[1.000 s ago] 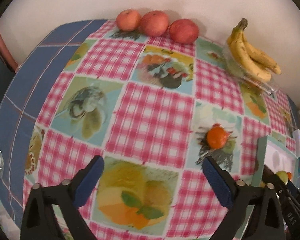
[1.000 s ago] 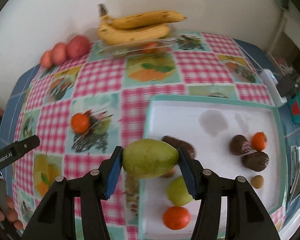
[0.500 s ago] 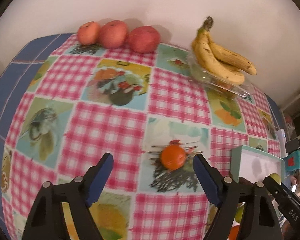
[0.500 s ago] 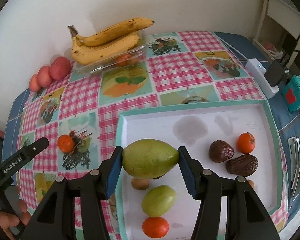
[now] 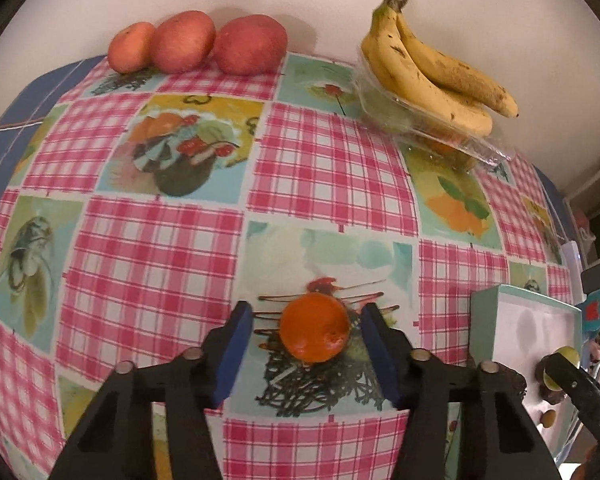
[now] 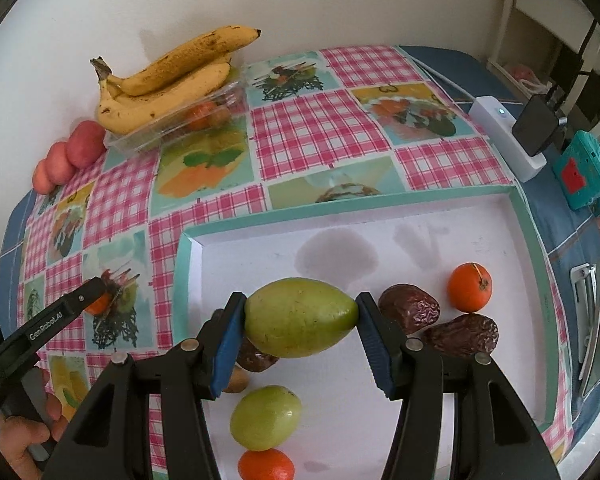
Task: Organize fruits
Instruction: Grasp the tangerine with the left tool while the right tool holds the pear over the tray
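Holding the green fruit (image 6: pixel 301 317) pinched in my right claw (image 6: pixel 301 320) over the tray (image 6: pixel 530 216), left claw (image 5: pixel 306 334) open astride the tangerine (image 5: pixel 315 329), ready to close

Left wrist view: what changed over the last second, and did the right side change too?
The left gripper advanced across the tablecloth and now straddles the small orange, jaws open, not yet touching it. The right gripper stayed shut on the green mango and carried it further over the white tray. The bananas and red apples stayed put.
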